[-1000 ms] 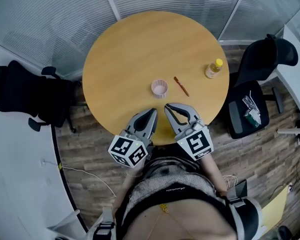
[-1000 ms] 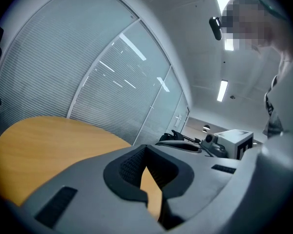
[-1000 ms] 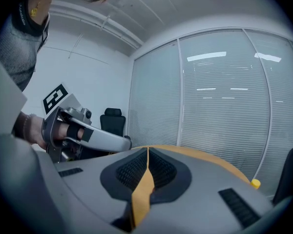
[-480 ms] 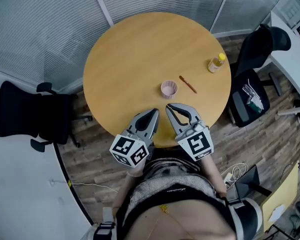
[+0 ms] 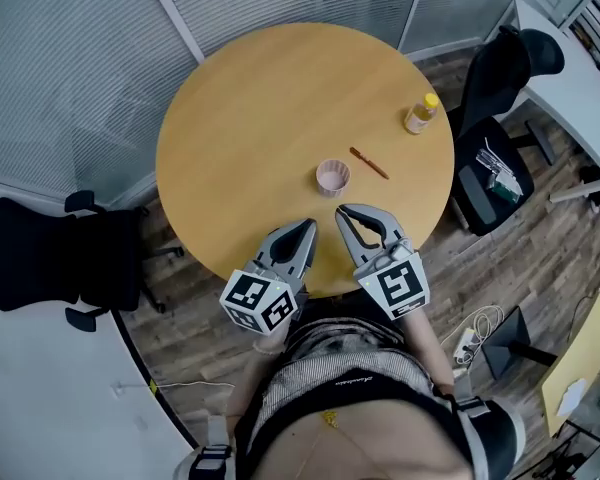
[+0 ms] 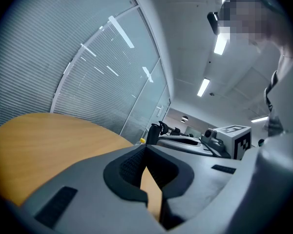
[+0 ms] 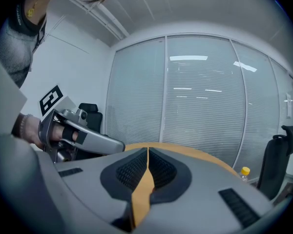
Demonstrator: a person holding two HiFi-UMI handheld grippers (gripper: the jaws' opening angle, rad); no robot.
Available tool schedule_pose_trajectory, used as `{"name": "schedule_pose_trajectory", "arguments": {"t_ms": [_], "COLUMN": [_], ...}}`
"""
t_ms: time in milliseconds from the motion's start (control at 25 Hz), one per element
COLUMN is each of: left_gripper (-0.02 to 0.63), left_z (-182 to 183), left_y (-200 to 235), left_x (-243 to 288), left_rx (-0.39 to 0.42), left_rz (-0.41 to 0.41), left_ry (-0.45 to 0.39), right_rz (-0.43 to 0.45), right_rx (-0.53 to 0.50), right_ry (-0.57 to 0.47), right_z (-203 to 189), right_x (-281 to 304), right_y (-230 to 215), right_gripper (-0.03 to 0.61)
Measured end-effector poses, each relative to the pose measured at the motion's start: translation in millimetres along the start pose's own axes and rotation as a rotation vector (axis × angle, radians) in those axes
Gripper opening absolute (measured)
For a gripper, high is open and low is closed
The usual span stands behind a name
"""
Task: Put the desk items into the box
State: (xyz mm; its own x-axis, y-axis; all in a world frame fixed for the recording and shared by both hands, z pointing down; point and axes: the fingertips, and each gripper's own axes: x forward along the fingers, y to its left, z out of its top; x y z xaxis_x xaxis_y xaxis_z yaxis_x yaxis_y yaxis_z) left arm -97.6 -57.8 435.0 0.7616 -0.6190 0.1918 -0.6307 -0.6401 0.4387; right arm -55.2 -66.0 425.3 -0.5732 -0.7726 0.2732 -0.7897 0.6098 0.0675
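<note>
Round table point(image 5: 270, 98), near rim partly behind left gripper point(image 5: 307, 226), right gripper point(image 5: 343, 211)

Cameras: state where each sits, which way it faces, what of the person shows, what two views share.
Head view: on the person's head, facing steeply down at the table, cup, bottle; shows torso, left gripper, right gripper.
Left gripper view: on the left gripper, facing along its shut jaws over the table; shows the right gripper.
Right gripper view: on the right gripper, facing along its shut jaws toward the blinds; shows the left gripper.
Shared: the bottle, in head and right gripper views.
</note>
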Motion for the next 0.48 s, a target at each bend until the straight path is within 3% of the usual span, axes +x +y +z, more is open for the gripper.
{"name": "schedule_pose_trajectory", "arguments": {"t_ms": [480], "left_gripper": [0.002], "left_z": [5], "left_y": [-14], "left_x": [41], "left_rx": [-0.032], "left_rz": [0.036], "left_ry": [-0.047], "right_rz": [0.116], "right_rx": [-0.019], "right_ry": [-0.009], "right_z": [1], "right_x": [3], "right_y": [-35], "right_gripper": [0.025]}}
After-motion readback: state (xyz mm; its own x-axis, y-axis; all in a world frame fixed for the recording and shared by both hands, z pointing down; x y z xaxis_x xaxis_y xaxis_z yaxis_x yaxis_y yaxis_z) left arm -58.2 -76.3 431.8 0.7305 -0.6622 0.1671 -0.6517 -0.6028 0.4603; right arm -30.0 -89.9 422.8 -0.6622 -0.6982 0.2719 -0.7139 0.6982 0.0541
